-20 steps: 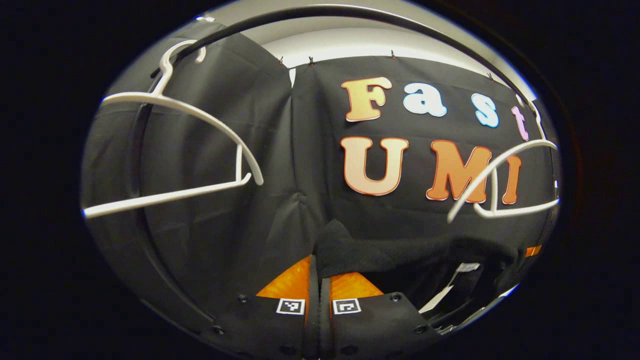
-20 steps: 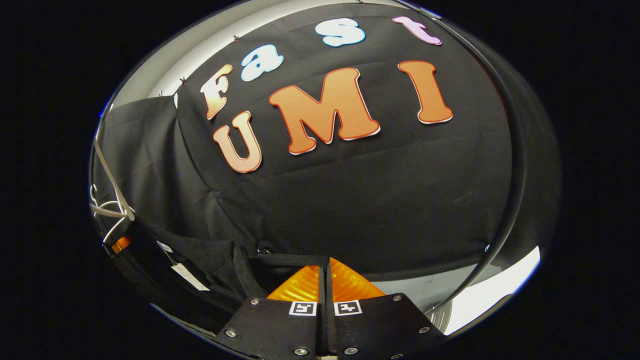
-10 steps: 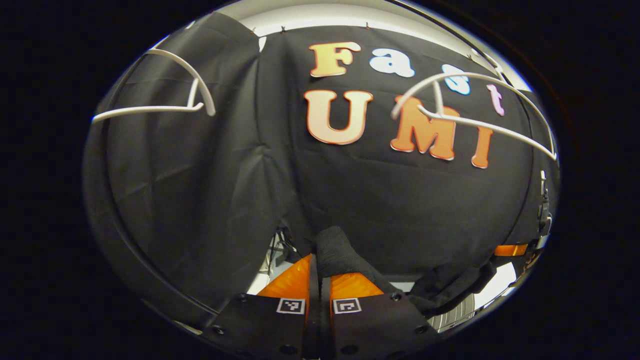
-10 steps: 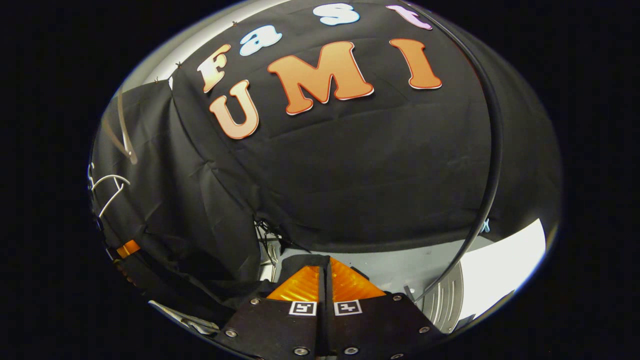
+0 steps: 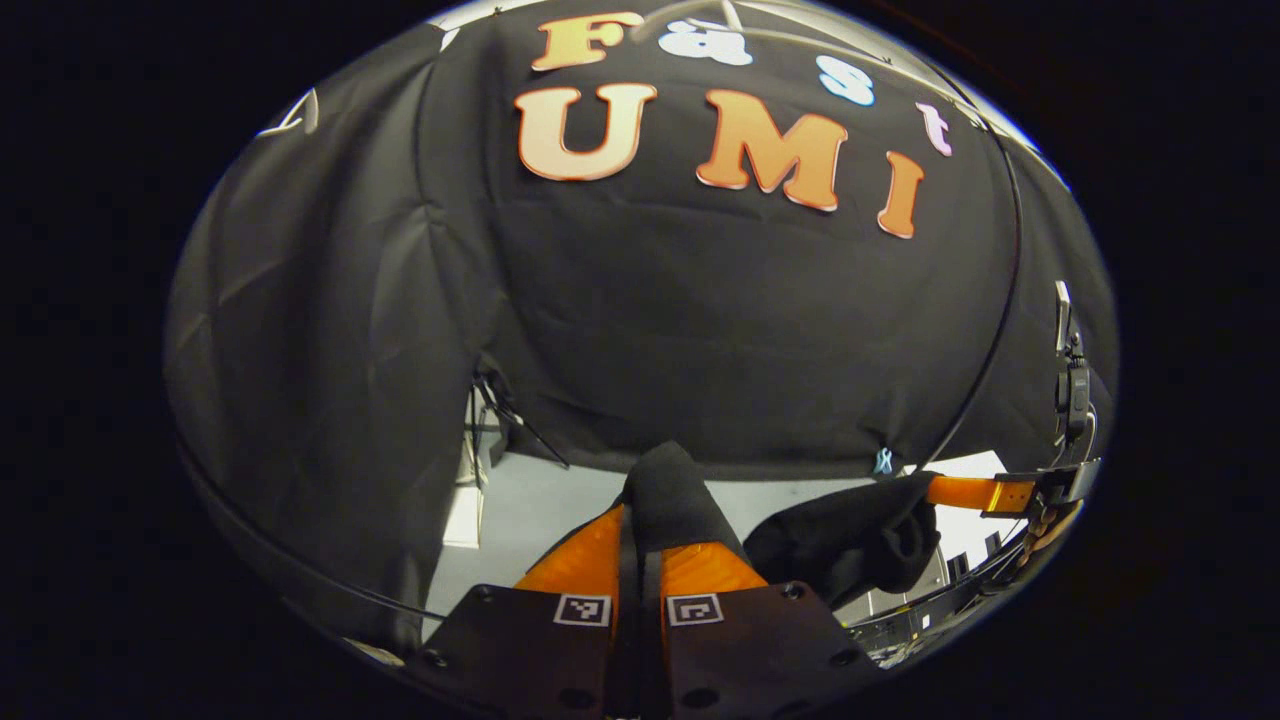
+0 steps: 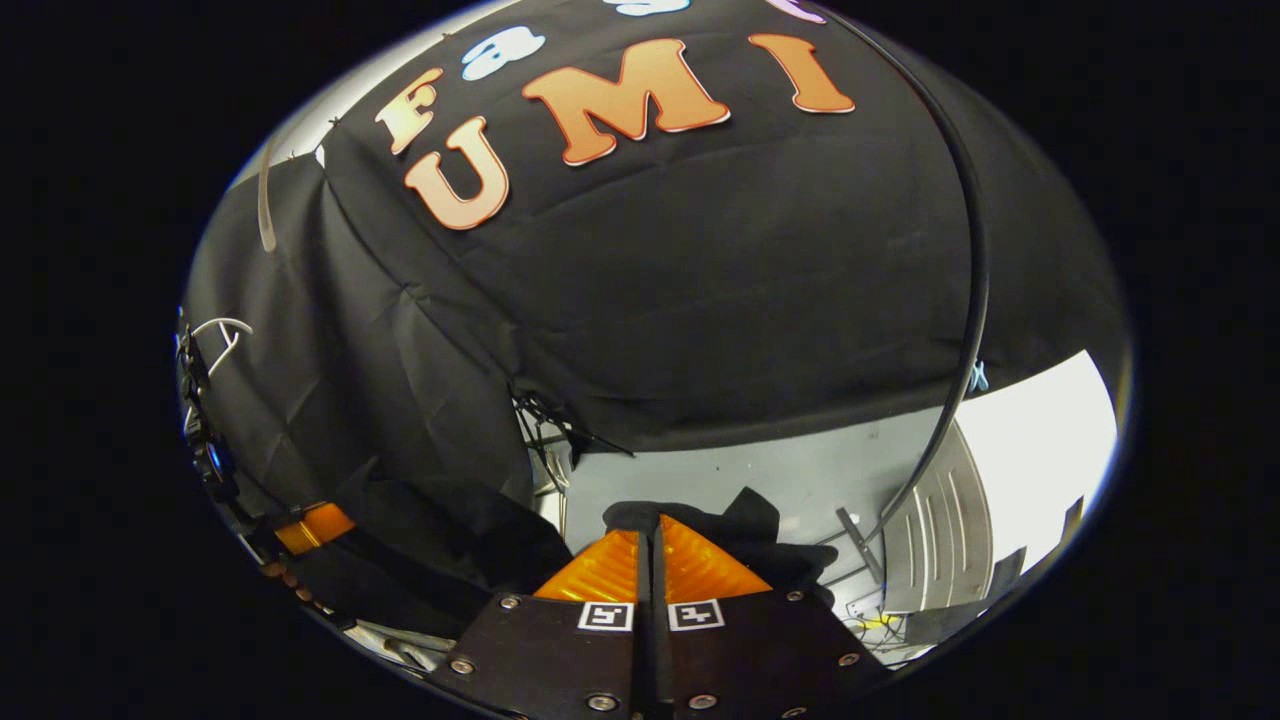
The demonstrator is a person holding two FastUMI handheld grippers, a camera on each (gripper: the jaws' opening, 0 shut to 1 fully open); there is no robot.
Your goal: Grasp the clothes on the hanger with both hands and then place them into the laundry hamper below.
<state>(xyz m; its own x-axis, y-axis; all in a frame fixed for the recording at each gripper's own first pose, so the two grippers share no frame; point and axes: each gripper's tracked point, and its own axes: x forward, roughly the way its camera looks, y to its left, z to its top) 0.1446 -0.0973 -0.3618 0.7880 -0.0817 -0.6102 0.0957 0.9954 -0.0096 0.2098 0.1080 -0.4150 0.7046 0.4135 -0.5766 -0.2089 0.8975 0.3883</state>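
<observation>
A black garment [image 5: 850,540] hangs off the hanger, slung between my two grippers. My left gripper [image 5: 640,512] is shut on one end of it, and a fold of cloth [image 5: 668,485] sticks up between its fingers. In the left gripper view the right gripper [image 5: 985,493] holds the other end at the far right. My right gripper [image 6: 652,522] is shut on black cloth [image 6: 745,515] too. To its left the garment [image 6: 440,540] sags toward the left gripper [image 6: 312,526]. A white hanger [image 5: 790,40] shows faintly at the top edge.
A black curved rail [image 6: 975,290] runs down the right side in front of the booth wall. A white slatted container wall [image 6: 935,540] stands low at the right on the pale grey floor [image 6: 700,470]. Another white hanger arm [image 6: 265,195] shows at the upper left.
Both grippers have moved down with the garment. The hangers slid up to the top edge of each view, the garment came free of them, and the floor and white slatted container came into sight.
</observation>
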